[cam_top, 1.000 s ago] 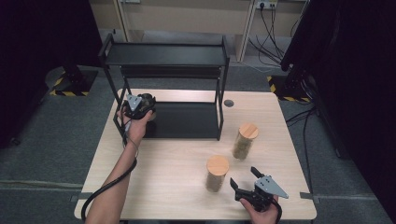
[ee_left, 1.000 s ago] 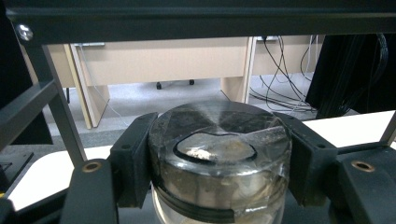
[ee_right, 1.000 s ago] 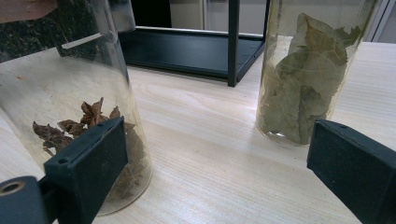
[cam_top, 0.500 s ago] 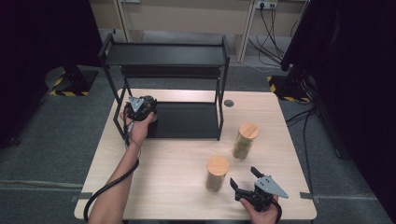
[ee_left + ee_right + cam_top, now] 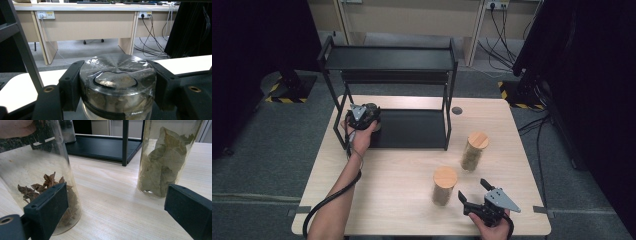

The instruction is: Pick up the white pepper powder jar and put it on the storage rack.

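Nearest the person, at the front edge of the tabletop (image 5: 402,170), the right gripper (image 5: 474,195) rests in the right hand with its fingers (image 5: 47,205) spread wide and nothing pressed between them. Just beyond it stands a cork-lidded glass jar of star anise (image 5: 444,186), just beside the left finger in the right gripper view, and a little farther back and to the right stands a second cork-lidded jar of dried leaves (image 5: 473,151), apart from the first. Farther off, at the left end of the black shelf rack (image 5: 447,85), the left gripper (image 5: 371,116) is clamped on a glass jar with a clear lid (image 5: 117,82), its fingers (image 5: 71,85) pressing both sides. That jar sits at the left of the rack's lower shelf (image 5: 412,130).
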Available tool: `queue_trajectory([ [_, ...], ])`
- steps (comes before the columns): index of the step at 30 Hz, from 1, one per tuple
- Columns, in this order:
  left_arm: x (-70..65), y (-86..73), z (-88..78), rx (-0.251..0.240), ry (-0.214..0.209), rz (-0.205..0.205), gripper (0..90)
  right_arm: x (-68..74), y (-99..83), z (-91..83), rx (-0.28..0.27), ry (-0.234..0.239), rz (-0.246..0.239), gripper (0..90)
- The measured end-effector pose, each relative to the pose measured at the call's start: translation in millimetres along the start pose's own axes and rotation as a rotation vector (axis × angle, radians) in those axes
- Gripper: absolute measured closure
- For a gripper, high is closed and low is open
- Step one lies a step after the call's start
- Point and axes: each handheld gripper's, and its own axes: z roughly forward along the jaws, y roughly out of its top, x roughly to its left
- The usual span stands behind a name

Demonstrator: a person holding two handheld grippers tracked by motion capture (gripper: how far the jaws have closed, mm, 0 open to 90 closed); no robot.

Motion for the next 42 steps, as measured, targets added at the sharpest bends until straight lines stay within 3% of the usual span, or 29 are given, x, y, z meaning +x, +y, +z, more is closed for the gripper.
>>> queue_trajectory([
  [16,-2.3,-1.6,-0.2,0.016,-0.019,-0.01,32.5,0.5,0.0,-0.1,0.0,0.0,-0.007,5.5],
  [28,-5.9,9.3,-5.6,0.011,-0.012,-0.025,13.8,1.3,0.1,0.4,0.005,-0.001,-0.015,5.5],
  [42,-10.3,12.3,-18.3,0.013,-0.026,-0.024,10.0,1.3,0.2,0.8,0.008,0.001,-0.017,5.5],
])
